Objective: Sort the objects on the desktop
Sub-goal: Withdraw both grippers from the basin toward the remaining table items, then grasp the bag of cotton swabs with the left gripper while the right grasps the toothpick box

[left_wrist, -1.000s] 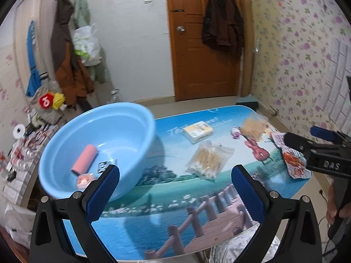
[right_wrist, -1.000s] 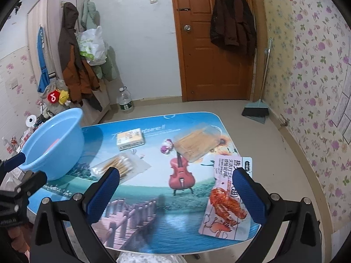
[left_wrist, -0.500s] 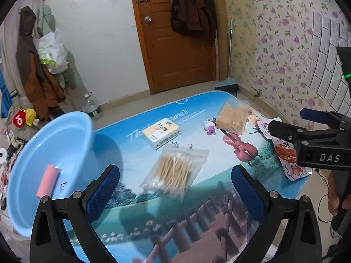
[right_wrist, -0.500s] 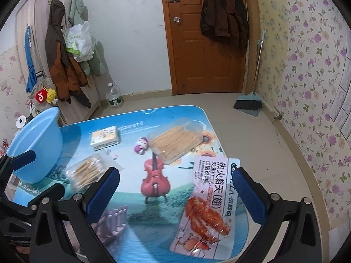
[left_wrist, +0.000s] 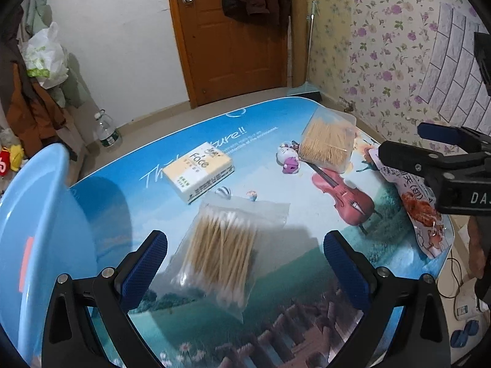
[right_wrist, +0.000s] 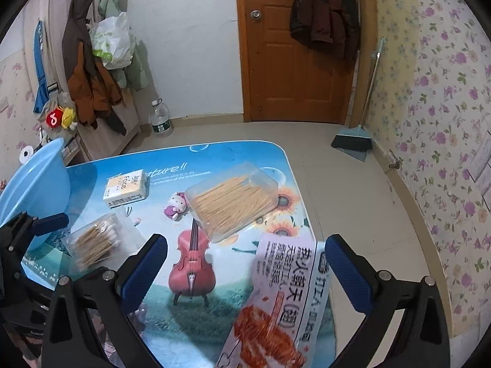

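**Both grippers wide apart over the table, nothing held**

The table (right_wrist: pixel 239 159) is the biggest thing before you; its top carries a printed landscape with a red violin. At its left end stands the blue basin (left_wrist: pixel 33 214), and you can see something pink inside it, cut off by the edge of the view.

Your left gripper (left_wrist: pixel 245 263) hangs over the near left part of the table with its fingers spread wide and nothing between them. The bag of cotton swabs (left_wrist: pixel 224 251) lies flat on the table right below that gap, just beside the basin. Your right gripper (right_wrist: pixel 245 270) is also spread wide and holds nothing; it hovers over the near right corner, above the snack packet (right_wrist: pixel 282 306), which lies flat there with its red picture toward you.

Farther out, near the middle of the table, lies the clear toothpick box (right_wrist: pixel 233 202), close to the violin print's neck. To the left of it, well apart, lies the yellow-and-white tissue pack (left_wrist: pixel 199 171). Between these two rests the small cat figure (left_wrist: pixel 288 159), white with a purple body, just beside the toothpick box; whether it touches the box, I cannot tell.
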Available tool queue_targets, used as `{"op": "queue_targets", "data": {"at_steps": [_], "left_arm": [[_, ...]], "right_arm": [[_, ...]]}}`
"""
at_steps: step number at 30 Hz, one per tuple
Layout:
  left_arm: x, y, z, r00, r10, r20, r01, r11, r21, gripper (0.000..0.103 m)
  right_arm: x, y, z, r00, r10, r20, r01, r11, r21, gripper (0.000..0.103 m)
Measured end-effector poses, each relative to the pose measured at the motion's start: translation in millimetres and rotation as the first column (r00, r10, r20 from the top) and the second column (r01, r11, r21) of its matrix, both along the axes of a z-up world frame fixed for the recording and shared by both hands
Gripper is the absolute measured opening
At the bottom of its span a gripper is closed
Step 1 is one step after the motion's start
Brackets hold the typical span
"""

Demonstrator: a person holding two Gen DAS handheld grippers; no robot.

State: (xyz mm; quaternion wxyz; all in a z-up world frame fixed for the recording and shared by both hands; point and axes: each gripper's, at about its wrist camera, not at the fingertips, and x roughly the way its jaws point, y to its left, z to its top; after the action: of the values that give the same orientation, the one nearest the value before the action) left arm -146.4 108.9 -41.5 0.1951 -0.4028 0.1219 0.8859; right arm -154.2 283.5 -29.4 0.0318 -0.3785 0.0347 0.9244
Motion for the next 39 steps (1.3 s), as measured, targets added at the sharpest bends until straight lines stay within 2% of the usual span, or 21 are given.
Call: {"op": "queue_targets", "data": {"at_steps": [7,14,22,27,31,37,39], "left_arm": [[-18,-1,-12,0.999,0.016,0.036,-0.015,1.0,-0.026,0.103],[-25,-5,-26,0.997,0.018,0.078,-0.015,0.999,-0.042,0.103],[-32,-12,-32,0.99,0.004,0.139,-0.005,1.0,0.01,0.103],[-32,-14,-32,0.99,-0.012,0.139,0.01,1.0,0.019,0.101],[-30,-11,-30,0.991,-0.024,0.131,0.021,1.0,0.022,0.096],[-23,-7,-27,0.992,-0.063,0.11,0.059,0.998,0.033,0.077],[-22,-8,-25,0.992,-0.066,0.105,0.063,0.997,0.04,0.066]], "right_arm": [[-21,10,-7,0.999,0.003,0.036,-0.004,1.0,0.016,0.103],[-43,10,-19,0.994,0.073,0.079,-0.076,0.996,0.037,0.103],[-61,6,-31,0.981,0.14,0.13,-0.149,0.987,0.057,0.103],[-66,3,-38,0.977,0.157,0.145,-0.167,0.984,0.061,0.103],[-71,2,-40,0.974,0.169,0.152,-0.18,0.982,0.062,0.103],[-82,-8,-41,0.962,0.214,0.171,-0.234,0.967,0.104,0.103],[-85,-9,-41,0.96,0.22,0.175,-0.24,0.965,0.105,0.103]]}}
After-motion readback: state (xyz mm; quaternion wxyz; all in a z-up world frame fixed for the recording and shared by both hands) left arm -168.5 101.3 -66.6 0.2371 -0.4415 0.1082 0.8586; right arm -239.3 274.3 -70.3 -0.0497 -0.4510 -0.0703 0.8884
